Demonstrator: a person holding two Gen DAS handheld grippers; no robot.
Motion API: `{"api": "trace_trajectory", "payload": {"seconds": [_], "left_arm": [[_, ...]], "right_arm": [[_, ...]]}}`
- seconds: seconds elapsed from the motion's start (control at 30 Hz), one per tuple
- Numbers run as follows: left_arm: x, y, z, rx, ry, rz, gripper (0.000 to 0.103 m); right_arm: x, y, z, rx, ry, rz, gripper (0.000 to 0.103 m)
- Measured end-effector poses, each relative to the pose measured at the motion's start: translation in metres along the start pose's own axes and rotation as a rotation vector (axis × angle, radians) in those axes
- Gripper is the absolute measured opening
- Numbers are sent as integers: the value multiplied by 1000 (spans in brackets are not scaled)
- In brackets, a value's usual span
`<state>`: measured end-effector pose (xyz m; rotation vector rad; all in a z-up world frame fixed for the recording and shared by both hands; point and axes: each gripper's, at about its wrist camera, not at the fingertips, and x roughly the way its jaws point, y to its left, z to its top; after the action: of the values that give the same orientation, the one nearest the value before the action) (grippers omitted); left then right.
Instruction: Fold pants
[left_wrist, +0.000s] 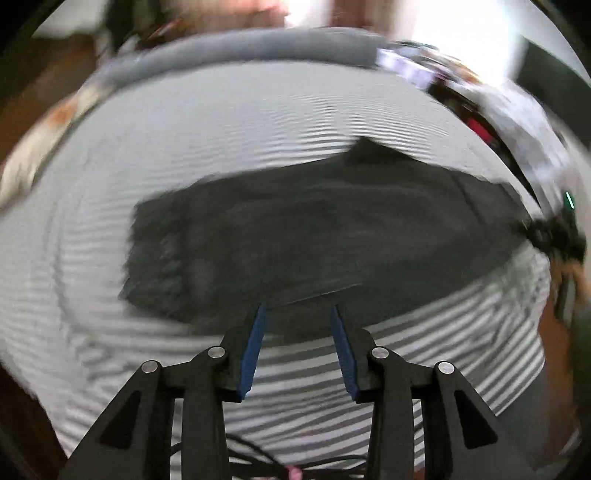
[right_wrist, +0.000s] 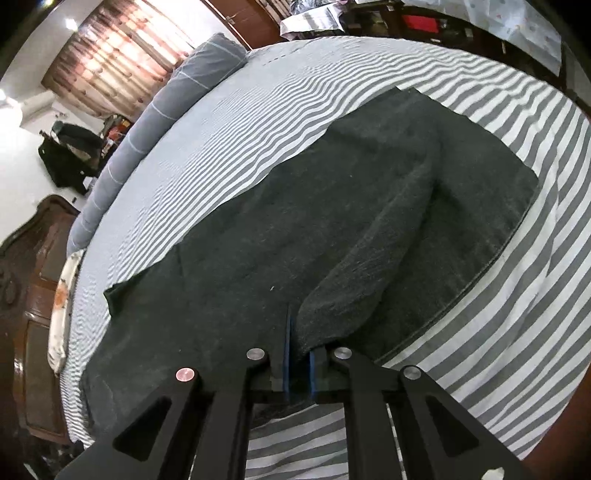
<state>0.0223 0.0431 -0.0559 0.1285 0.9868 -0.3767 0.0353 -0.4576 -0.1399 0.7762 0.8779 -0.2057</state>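
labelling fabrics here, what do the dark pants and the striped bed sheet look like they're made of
Pants: dark charcoal, matte, slightly fuzzy and heavy-looking, likely brushed cotton or denim-like weave. Striped sheet: smooth thin grey-and-white cloth, probably cotton; fine ripples suggest a light weave.

No writing, label, brand, number or sign can be read in either wrist view; the left wrist view is blurred by motion, and the cluttered far edges ahead of each gripper are too small and smeared to show any lettering
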Motion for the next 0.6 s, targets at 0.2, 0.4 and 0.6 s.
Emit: {"api": "trace_trajectory", "payload": {"seconds": [0.2,0.4,0.6], "left_arm": [[31,-109,23,312,-40,-112,41],[61,-194,36,488,-66,-191,41],[102,-257,46,584,-58,-177,41]], "right_arm": [[1,-10,8,91,3,102,10],[0,-4,19,91,16,144,8],[3,-5,22,104,36,179,8]]}}
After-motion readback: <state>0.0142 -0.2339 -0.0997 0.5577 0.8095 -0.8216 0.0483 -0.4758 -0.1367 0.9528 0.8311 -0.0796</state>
